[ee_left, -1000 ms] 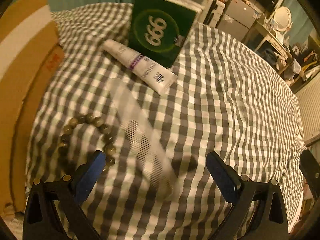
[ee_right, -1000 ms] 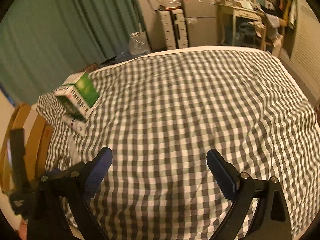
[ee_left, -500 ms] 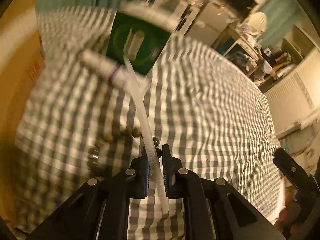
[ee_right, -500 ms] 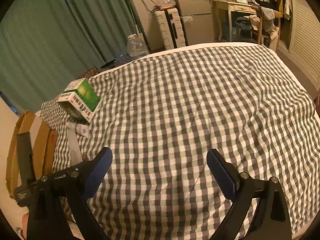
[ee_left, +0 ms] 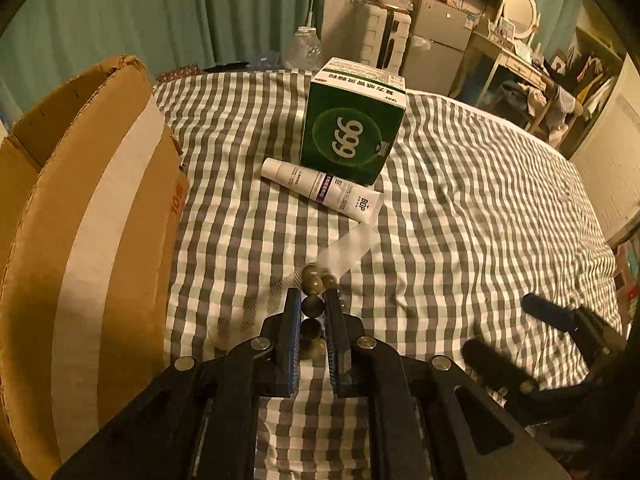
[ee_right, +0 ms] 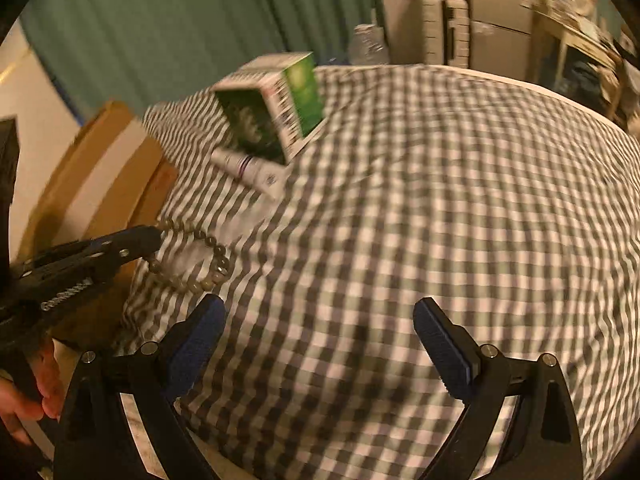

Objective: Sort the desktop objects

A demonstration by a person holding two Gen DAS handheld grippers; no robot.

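2 blue pads of the left tongs (ee_left: 313,312) are pressed onto the bead bracelet (ee_left: 314,305), pinching 1 bead while the rest of the loop hangs limp just above the checked bed (ee_left: 460,208), beside the cardboard box (ee_left: 92,216). Round, smooth beads on a cord look slippery and floppy, though light; gripping across 2 strands would likely hold surer. The right tongs (ee_right: 318,344) hang spread and empty.

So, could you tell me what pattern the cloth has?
Grey-and-white check cloth; clearest in the left wrist view.
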